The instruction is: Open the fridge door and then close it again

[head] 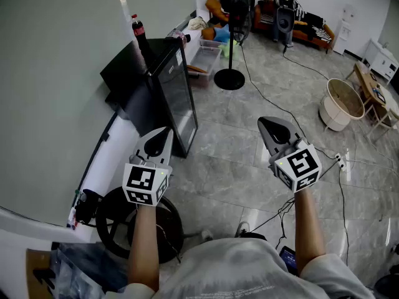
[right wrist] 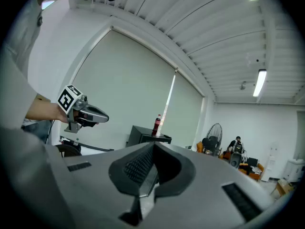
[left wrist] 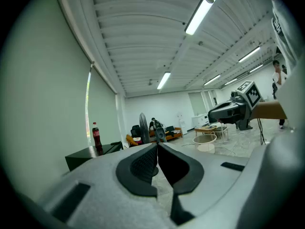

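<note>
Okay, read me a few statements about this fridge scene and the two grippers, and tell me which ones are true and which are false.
1. A red-capped dark cola bottle stands on top of the small black glass-door fridge. True.
2. The left hand-held gripper is clamped on the fridge door. False: its jaws are together on nothing, and it is short of the fridge.
3. The right hand-held gripper has its jaws together with nothing between them. True.
4. The black pedestal fan lies toppled on the floor. False: it stands upright beyond the fridge.
5. The fridge door is swung wide open. False: it looks closed.
</note>
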A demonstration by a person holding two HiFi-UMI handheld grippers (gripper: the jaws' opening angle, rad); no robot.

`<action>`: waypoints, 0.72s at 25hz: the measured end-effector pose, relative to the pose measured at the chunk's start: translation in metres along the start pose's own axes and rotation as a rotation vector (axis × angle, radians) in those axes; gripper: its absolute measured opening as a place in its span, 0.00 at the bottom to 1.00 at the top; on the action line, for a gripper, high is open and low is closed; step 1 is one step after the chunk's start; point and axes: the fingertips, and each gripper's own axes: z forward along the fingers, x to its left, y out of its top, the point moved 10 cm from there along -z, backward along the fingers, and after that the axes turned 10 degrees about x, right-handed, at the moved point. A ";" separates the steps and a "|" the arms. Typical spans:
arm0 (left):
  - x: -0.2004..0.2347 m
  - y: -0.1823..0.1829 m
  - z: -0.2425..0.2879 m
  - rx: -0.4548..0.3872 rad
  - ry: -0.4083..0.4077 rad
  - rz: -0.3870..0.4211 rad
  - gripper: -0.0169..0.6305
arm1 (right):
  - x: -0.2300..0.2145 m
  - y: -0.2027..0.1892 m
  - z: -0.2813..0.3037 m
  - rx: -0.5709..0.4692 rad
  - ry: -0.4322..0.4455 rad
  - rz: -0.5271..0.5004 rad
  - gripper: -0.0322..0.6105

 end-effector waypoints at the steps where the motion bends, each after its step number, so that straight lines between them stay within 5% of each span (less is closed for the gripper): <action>1: 0.000 0.000 0.000 0.003 -0.001 0.001 0.04 | 0.000 -0.001 0.000 0.000 -0.001 0.001 0.04; 18: 0.001 -0.008 0.001 0.025 0.001 -0.012 0.04 | 0.000 -0.005 0.000 -0.012 -0.029 0.023 0.05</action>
